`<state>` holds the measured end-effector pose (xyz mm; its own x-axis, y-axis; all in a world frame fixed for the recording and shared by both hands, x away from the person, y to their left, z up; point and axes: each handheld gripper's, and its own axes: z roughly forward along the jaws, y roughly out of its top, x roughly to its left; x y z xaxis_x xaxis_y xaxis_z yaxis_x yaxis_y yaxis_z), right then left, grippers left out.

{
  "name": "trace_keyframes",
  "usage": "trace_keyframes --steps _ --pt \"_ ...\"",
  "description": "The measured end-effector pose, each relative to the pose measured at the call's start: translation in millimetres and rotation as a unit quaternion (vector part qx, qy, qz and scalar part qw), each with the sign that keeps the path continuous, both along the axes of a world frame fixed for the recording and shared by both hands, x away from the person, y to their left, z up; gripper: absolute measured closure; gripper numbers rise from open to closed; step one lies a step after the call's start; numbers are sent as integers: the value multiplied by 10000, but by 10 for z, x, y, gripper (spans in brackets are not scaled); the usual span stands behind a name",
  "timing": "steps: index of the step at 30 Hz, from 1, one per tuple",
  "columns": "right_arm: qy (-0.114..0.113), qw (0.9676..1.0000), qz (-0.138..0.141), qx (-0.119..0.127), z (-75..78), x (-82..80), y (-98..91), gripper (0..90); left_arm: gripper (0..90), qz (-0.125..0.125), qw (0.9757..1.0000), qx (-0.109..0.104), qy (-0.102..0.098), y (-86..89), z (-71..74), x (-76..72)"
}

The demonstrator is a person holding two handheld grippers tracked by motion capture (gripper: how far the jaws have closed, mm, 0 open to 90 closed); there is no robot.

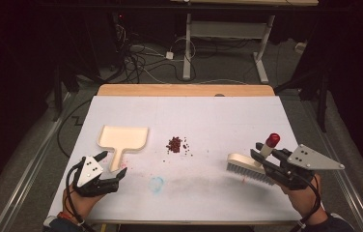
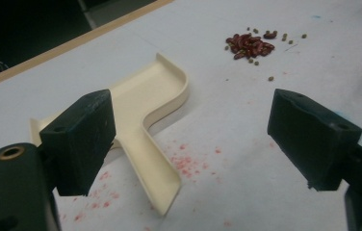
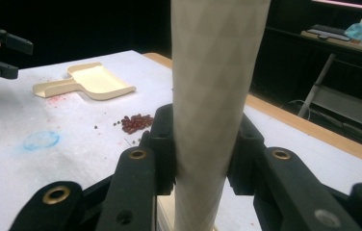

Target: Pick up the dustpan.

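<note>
left claw (image 1: 113,166) open by dustpan (image 1: 123,139) | right claw (image 1: 261,159) grips brush (image 1: 249,166) | beans (image 1: 174,144) between

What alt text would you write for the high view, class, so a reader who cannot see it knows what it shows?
A person's right gripper grips a cream brush with a red-tipped handle, while the open left gripper sits at the handle of a cream dustpan. A small pile of red beans lies between them on the white table.
</note>
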<state>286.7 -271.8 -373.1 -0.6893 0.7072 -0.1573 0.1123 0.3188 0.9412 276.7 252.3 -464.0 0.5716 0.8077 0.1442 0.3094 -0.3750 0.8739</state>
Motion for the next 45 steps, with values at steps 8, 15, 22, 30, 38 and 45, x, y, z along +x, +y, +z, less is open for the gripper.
trace_keyframes --steps 8,15,22,30,38,45 --pt "8 10000 74 -48 -37 36 30 697 175 108 9998 136 138 22 -19 -1" --pt "-61 10000 20 -11 -6 -15 43 698 181 307 9985 353 280 9 29 -116" --pt "-62 9998 106 -173 -11 -2 143 697 223 830 9889 177 1221 67 19 104" --pt "28 9997 137 -211 -35 47 199 697 311 933 9708 34 2209 -59 -207 632" --pt "0 9998 161 -146 -21 46 178 697 508 1044 9679 155 2281 -92 -290 858" --pt "64 9998 136 -146 -50 65 162 698 634 940 9703 184 2221 -69 -284 877"
